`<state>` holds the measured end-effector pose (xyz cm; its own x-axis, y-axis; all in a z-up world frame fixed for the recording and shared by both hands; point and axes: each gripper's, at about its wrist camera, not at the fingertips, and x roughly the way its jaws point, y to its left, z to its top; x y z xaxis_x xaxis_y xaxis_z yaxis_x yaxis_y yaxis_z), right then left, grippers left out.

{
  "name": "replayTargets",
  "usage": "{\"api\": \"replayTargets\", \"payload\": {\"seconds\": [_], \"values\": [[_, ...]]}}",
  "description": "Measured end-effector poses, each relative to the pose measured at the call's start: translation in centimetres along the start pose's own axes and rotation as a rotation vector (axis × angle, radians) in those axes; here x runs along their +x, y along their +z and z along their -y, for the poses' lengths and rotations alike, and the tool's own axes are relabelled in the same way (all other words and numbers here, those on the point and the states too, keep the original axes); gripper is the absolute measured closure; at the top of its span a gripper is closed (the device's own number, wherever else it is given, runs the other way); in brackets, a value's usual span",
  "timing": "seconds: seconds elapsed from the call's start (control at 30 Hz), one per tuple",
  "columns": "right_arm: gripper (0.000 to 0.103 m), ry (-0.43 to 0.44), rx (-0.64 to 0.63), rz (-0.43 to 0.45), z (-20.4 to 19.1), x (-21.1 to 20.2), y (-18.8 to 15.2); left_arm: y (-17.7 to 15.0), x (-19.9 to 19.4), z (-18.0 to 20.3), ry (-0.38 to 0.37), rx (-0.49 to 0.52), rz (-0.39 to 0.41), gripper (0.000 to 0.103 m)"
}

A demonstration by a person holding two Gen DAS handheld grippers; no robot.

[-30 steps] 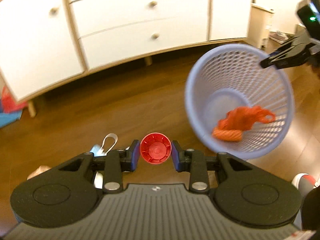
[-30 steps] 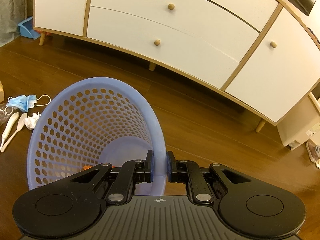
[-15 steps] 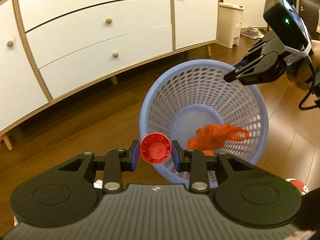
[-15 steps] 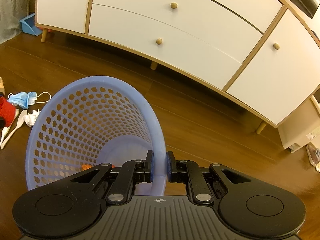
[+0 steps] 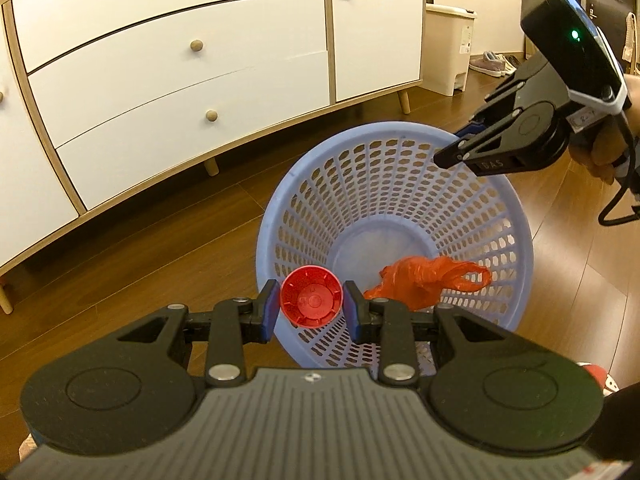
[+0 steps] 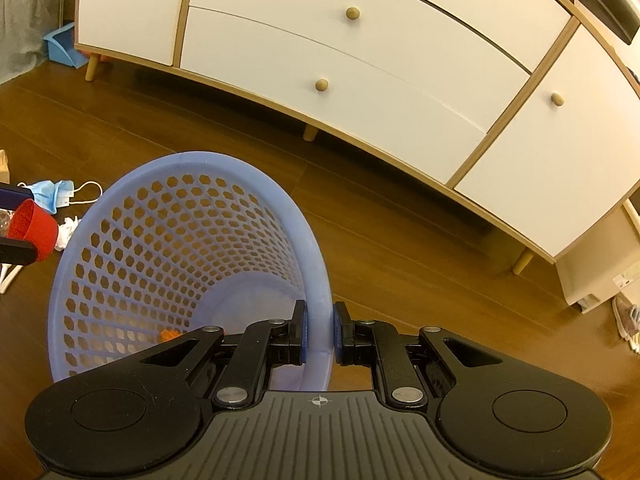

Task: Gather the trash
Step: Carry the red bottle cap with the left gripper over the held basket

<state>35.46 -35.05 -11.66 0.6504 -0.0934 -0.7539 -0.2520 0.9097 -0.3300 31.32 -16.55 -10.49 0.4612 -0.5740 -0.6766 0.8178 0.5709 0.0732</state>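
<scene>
At the tilted basket (image 5: 516, 216) rim, right claw (image 6: 319, 330) clamped on it, left claw (image 5: 311, 307) clenching red cup (image 5: 311, 297).

The laundry-style basket (image 5: 508, 216) is pale blue perforated plastic, smooth and faintly glossy. Inside it lies crinkled, shiny orange plastic film (image 5: 424, 280). The red cup (image 5: 311, 297) looks like ribbed matt plastic. The floor (image 6: 400, 232) is polished dark wood.

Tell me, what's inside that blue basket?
An orange plastic bag lies crumpled in the basket. The near wall and the left claw hide anything beneath.
</scene>
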Motion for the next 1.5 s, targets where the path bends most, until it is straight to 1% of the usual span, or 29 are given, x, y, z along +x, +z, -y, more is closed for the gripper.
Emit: {"api": "replayTargets", "payload": {"seconds": [0.2,0.33,0.5,0.87,1.23,1.5], "values": [[0.094,-0.018,-0.028,-0.021,-0.2,0.3,0.2,-0.1,0.2,-0.1,0.002,0.002,0.0,0.075],[0.094,-0.053,-0.078,-0.03,-1.0,0.4,0.0,-0.1,0.3,-0.4,0.001,0.0,0.001,0.075],[0.093,-0.074,-0.13,-0.022,-1.9,0.5,-0.2,0.0,0.5,-0.2,-0.004,0.006,0.004,0.075],[0.093,-0.063,-0.112,-0.02,-1.3,0.6,-0.2,0.3,0.7,0.7,-0.02,0.032,0.012,0.075],[0.093,-0.074,-0.129,-0.018,-1.4,0.7,-0.2,0.6,1.6,1.4,-0.03,0.054,0.005,0.075],[0.093,-0.083,-0.164,-0.008,-2.0,0.6,-0.4,0.5,1.8,1.5,-0.034,0.062,0.005,0.075]]}}
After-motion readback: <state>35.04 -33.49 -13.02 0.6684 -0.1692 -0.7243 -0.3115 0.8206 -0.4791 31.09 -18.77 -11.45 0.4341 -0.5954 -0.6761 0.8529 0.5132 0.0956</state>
